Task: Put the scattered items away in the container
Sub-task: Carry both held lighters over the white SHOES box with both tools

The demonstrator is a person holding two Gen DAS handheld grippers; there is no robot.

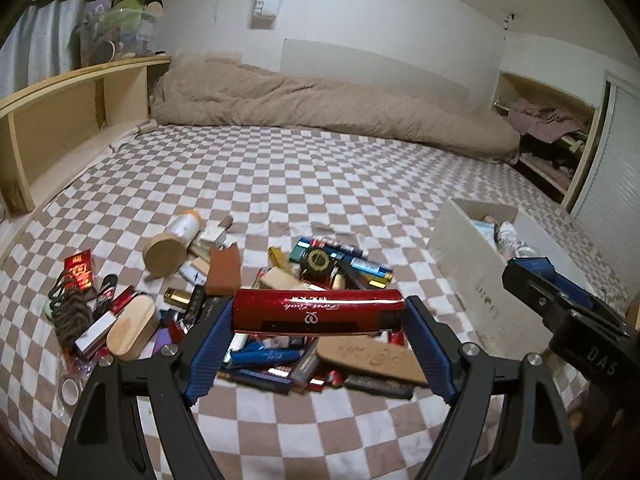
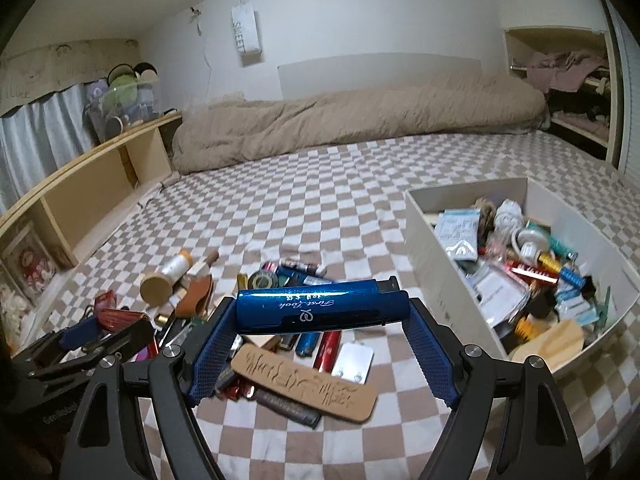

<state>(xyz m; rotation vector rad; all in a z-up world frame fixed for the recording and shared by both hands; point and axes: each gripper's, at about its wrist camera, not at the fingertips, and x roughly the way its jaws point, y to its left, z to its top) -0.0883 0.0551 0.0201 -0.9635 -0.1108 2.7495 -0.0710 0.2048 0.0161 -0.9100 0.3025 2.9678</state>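
Observation:
My left gripper point(image 1: 320, 314) is shut on a red lighter point(image 1: 318, 312), held crosswise above the pile of scattered items point(image 1: 280, 280) on the checkered bed. My right gripper point(image 2: 322, 312) is shut on a blue lighter point(image 2: 320, 310), held crosswise above the same pile point(image 2: 280, 320). The white container point(image 2: 440, 264), full of several small items, stands to the right of the right gripper; it also shows in the left wrist view point(image 1: 464, 264). The right gripper shows at the right edge of the left wrist view point(image 1: 560, 300). The left gripper shows at the left in the right wrist view point(image 2: 92, 340).
A tan embossed strip point(image 2: 308, 384) lies in front of the pile. A spool with a wooden end point(image 1: 168, 252) lies at the pile's far left. A rolled beige duvet point(image 1: 320, 108) lies along the far wall. A wooden shelf point(image 1: 60, 120) runs along the left.

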